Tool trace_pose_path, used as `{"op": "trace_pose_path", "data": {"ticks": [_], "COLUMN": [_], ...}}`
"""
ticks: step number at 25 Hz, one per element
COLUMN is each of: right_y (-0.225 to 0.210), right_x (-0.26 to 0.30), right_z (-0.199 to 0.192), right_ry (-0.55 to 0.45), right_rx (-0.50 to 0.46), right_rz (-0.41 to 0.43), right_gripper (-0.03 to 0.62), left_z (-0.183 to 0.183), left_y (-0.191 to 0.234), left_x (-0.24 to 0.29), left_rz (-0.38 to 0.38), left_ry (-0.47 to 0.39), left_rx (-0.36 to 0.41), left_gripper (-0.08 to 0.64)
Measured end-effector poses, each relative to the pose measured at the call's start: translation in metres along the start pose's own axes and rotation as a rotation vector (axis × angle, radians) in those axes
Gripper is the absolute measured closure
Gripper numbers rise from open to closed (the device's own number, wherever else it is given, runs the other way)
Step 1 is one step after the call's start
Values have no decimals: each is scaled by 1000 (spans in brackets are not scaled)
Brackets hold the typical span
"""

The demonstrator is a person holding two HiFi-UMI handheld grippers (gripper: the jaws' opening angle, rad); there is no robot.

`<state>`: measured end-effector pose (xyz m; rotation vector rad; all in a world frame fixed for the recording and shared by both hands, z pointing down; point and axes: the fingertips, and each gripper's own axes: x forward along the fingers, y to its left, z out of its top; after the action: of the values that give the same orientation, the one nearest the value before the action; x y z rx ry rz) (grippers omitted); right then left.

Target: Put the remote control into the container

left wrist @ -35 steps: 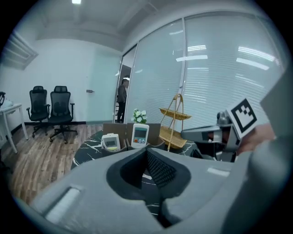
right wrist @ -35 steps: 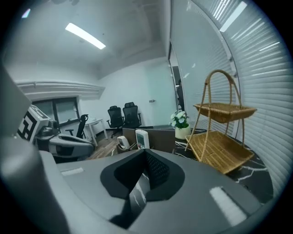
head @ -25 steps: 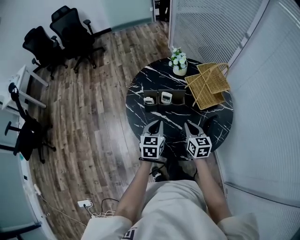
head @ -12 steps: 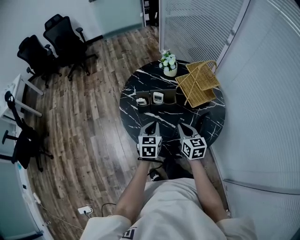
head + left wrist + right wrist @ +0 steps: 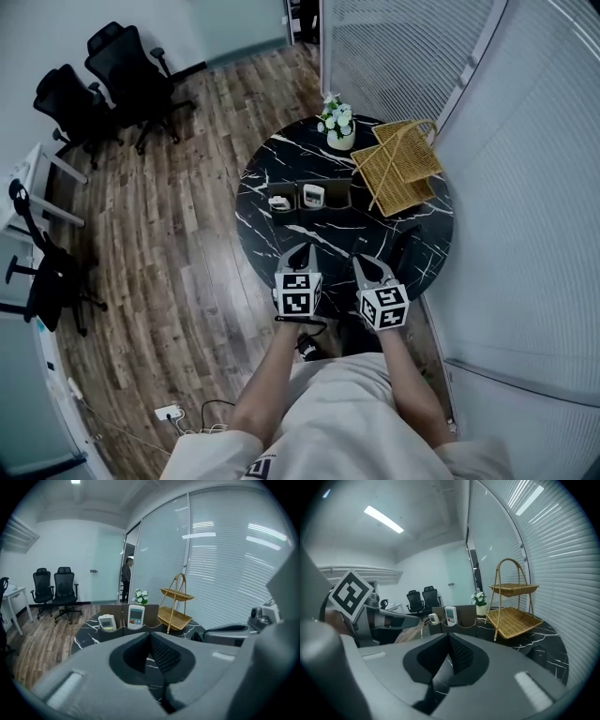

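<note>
Slim black remote control [image 5: 404, 247], long axis slanting upper right to lower left, lies just right of the clenched, empty right gripper [image 5: 360, 264]; the left gripper [image 5: 302, 250], equally clenched and empty, sits farther.

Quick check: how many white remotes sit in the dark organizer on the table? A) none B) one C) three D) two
D: the shorter remote sits in the left slot of the organizer and the taller remote in the middle slot; nothing shows in the right slot.
</note>
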<state>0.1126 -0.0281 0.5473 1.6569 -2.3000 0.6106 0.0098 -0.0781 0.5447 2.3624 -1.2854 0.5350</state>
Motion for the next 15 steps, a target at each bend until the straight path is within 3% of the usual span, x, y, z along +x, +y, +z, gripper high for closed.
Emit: {"op": "trace_pose_path", "data": {"ticks": [11, 15], "right_y": [-52, -76], "right_x": [14, 16], "right_z": [-12, -21], "right_ry": [60, 83], "right_rx": [65, 86], "right_rz": [11, 9], "right_gripper": [591, 591], "left_z": [-21, -46], "left_y": [-13, -43], "left_x": [46, 71], "left_rz": [60, -18], "left_ry": [76, 161], "left_rx": [-37, -34], "left_gripper": [555, 519]}}
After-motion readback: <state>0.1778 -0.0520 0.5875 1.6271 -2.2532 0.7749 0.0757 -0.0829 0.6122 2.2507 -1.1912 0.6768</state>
